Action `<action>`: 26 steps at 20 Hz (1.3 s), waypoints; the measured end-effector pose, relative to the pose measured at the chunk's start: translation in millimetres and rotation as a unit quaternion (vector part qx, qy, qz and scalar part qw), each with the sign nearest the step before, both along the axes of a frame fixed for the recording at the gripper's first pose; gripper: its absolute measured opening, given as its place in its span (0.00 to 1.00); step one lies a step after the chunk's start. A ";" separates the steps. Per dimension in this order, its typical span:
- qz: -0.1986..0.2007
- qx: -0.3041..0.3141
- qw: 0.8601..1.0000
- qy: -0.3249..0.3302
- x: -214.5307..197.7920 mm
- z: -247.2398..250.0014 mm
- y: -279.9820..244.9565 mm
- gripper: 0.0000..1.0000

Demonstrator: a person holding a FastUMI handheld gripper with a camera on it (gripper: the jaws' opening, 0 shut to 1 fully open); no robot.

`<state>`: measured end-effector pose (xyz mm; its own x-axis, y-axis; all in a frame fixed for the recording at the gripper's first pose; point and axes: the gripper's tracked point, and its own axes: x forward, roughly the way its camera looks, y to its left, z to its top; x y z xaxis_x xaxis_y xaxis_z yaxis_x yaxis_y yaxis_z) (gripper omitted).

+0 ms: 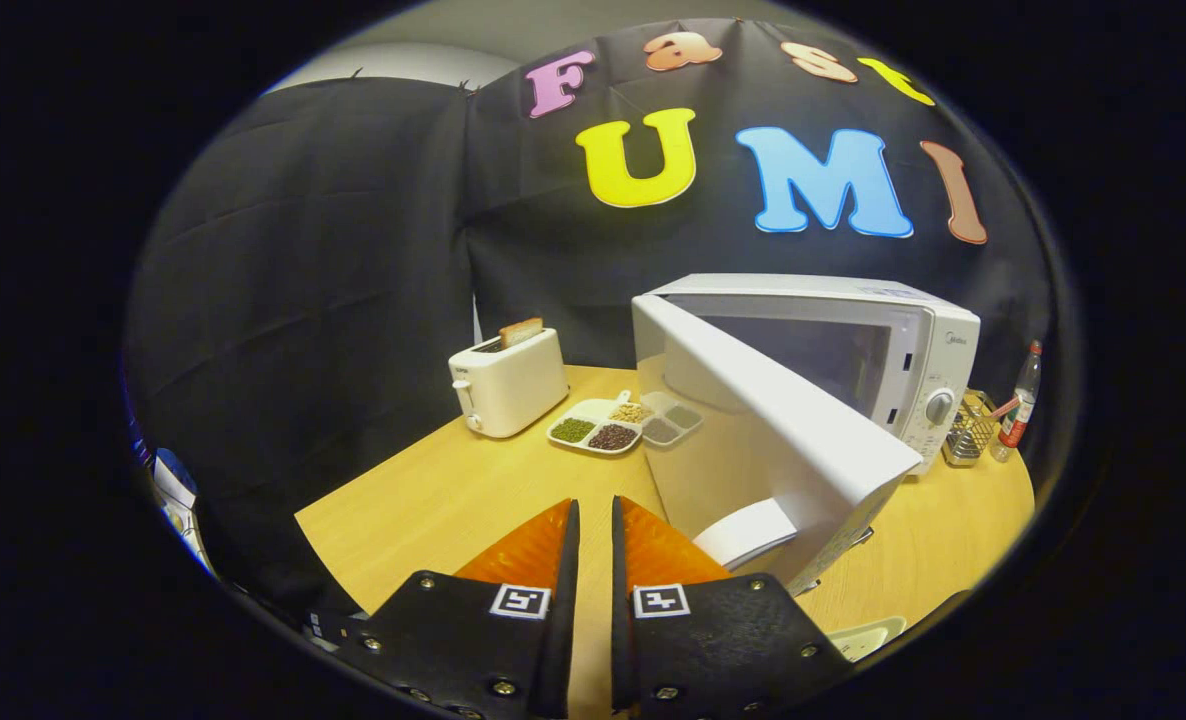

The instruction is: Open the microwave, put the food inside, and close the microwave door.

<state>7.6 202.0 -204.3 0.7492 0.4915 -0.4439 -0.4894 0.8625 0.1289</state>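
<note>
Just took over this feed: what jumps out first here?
The white microwave with its door swung wide open toward the gripper, whose fingers sit nearly closed and empty beside it. Beyond the fingers, a toaster holding bread stands next to a divided dish of beans.

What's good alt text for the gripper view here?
A white microwave stands on a wooden table with its door swung wide open, just ahead and right of the claw, whose fingers are nearly closed on nothing. Beyond sit a toaster holding bread and a divided dish of beans.
</note>
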 end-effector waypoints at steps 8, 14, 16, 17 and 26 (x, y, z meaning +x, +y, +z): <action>-0.064 -0.008 0.998 0.003 55.5 -4.1 -61.4 0.16; -0.112 -0.014 0.994 0.002 97.1 -8.3 -108.4 0.16; -0.125 -0.011 0.992 0.002 110.1 -7.6 -120.8 0.16; -0.130 -0.011 0.991 0.002 117.0 -8.1 -126.8 0.16; -0.160 -0.007 0.987 0.002 176.3 -14.8 -155.6 0.16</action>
<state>183.9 46.4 -219.1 0.8634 0.2235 -0.4524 -0.1912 0.9746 0.1165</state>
